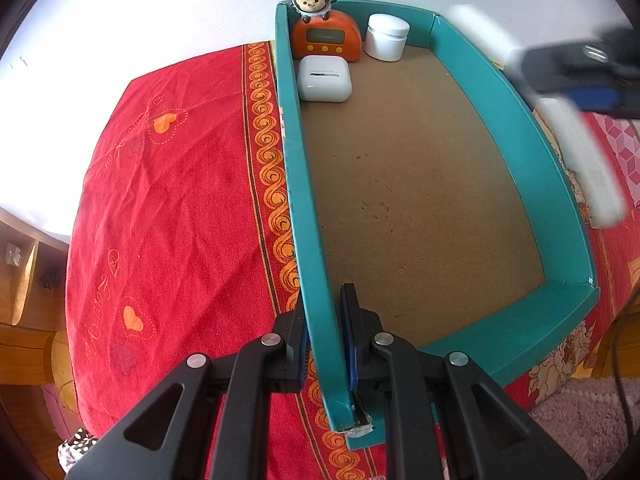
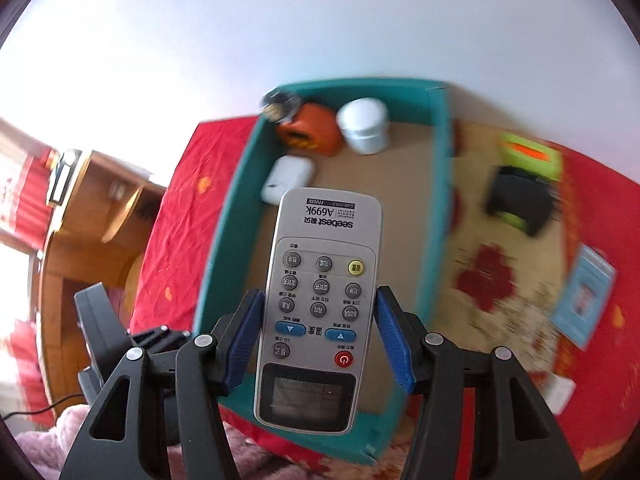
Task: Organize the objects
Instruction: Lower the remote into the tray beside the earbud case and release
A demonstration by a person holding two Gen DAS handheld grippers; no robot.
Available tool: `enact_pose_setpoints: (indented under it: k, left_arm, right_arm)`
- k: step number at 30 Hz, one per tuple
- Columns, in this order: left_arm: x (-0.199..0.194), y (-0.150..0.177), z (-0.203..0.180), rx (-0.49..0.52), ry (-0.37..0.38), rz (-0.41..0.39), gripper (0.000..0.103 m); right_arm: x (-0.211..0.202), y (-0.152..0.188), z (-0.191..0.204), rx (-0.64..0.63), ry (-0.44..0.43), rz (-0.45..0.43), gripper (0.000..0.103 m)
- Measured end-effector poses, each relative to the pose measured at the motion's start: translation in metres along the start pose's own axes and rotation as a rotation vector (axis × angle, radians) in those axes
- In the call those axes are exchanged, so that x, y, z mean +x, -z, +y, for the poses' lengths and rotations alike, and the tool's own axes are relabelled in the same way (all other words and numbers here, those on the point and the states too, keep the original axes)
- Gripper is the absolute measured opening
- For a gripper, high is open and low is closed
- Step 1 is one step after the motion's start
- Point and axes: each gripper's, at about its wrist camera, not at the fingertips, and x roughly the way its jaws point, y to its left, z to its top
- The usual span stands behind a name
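Right gripper (image 2: 318, 330) front and centre in the lower half of the right wrist view, blue pads pressed against both long edges of a grey seebest A699K remote control (image 2: 320, 304), display end nearest the camera, the far end pointing up the frame over the teal box (image 2: 218, 248). Over in the left wrist view, the left gripper (image 1: 326, 340) straddles that box's left wall at lower centre, one pad outside and one inside; the outer pad looks pressed to the wall while the inner one seems to stand a little off it, so a loose steadying hold on the teal box is my read, not a hard clamp. Tucked into the box's far corner at upper centre: an orange monkey clock (image 1: 323, 36), a white jar (image 1: 387, 37) beside it, and a white earbud case (image 1: 324, 79) just in front of the clock. The remote hangs above open cardboard floor, not yet down. The danger? The remote is gripped only by its smooth sides (slippery plastic, long body), so a tilt could let it slide forward into the earbud case. Outside the box at upper right wait a green-and-black gadget (image 2: 522, 196) and a blue card (image 2: 582, 300), both blurred.
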Motion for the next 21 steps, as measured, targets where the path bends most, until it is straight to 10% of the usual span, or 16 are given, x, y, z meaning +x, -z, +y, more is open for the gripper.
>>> enact_pose_setpoints:
  k: [21]
  left_arm:
    - [0.003, -0.003, 0.006, -0.024, 0.006, -0.017, 0.013]
  right_arm:
    - [0.120, -0.025, 0.037, 0.031, 0.075, 0.209, 0.058]
